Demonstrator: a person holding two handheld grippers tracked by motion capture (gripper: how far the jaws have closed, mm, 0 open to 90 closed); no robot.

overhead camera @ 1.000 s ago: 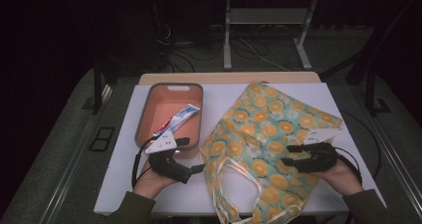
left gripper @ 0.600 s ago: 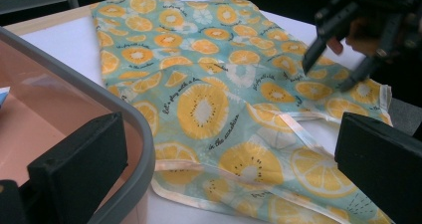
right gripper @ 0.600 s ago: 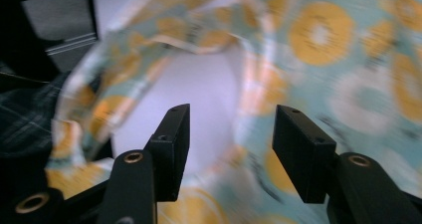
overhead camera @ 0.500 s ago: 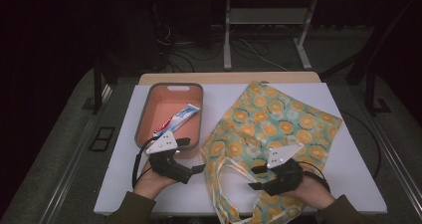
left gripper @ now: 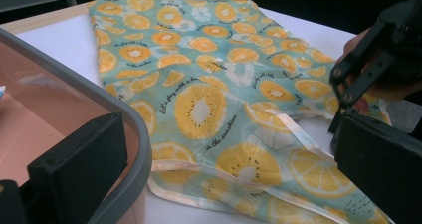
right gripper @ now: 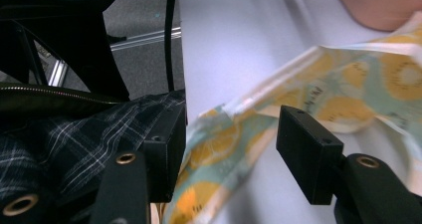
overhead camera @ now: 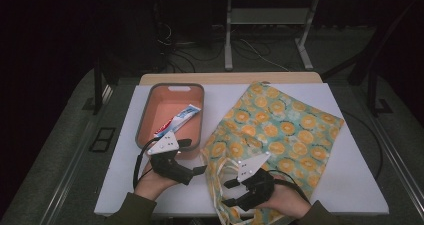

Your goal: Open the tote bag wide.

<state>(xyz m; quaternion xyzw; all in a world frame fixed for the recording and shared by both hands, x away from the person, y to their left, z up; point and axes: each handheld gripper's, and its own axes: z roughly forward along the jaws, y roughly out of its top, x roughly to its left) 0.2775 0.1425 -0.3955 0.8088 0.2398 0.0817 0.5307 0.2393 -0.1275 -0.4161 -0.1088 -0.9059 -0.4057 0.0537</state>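
**Tools at the near edge of the bag**

Left tool (overhead camera: 200, 170) sits with its jaws spread wide, holding nothing, between the orange tray (overhead camera: 145, 119) and the citrus-print cloth bag (overhead camera: 280, 130). I see my right tool (overhead camera: 227, 192) also gaping, jaws either side of the bag's pale-edged handle strap (right gripper: 234, 139) without closing on it. I note the bag lies flat on the white counter (overhead camera: 350, 185); a toothpaste tube (overhead camera: 177, 120) rests inside the tray.
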